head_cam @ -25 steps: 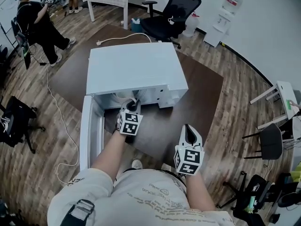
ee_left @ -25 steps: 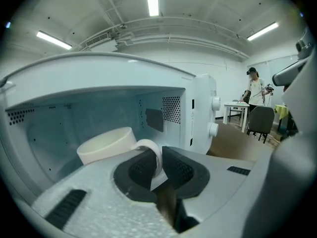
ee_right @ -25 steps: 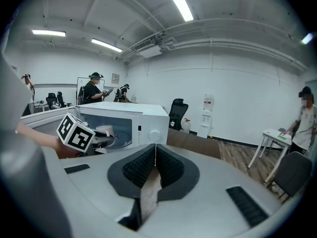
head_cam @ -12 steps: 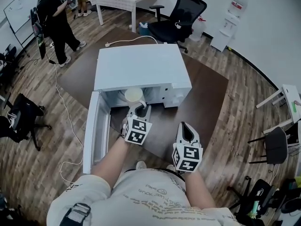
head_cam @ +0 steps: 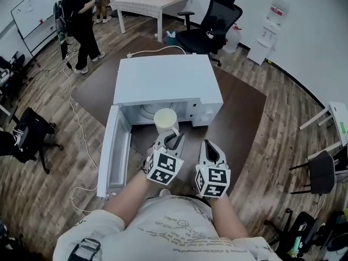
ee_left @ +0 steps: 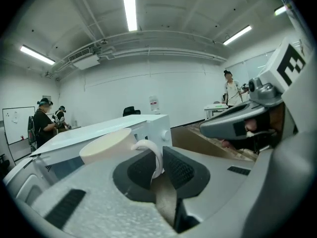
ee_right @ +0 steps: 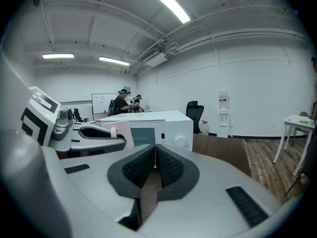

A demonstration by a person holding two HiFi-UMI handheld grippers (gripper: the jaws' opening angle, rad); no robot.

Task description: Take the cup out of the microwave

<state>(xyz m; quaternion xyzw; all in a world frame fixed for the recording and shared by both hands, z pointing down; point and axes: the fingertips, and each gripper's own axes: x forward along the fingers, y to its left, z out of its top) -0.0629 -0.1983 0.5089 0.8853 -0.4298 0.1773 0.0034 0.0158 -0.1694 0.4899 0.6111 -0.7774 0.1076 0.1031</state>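
Observation:
A cream cup (head_cam: 165, 119) hangs just outside the open front of the white microwave (head_cam: 163, 80), above the brown table. My left gripper (head_cam: 174, 140) is shut on the cup's handle (ee_left: 154, 155); in the left gripper view the cup (ee_left: 106, 145) leans to the left of the jaws. The microwave door (head_cam: 113, 151) stands swung open to the left. My right gripper (head_cam: 209, 148) hovers beside the left one, shut with nothing between its pads; the right gripper view shows the microwave (ee_right: 148, 125) ahead.
The brown table (head_cam: 239, 110) carries only the microwave. A power cord (head_cam: 149, 50) runs off behind it. A black office chair (head_cam: 209, 29) and a white table (head_cam: 147, 1) stand at the back. People (head_cam: 79, 20) stand at the far left.
The left gripper has drawn back toward me with the cup, bringing it from inside the microwave cavity to outside the opening. The right gripper moved slightly left.

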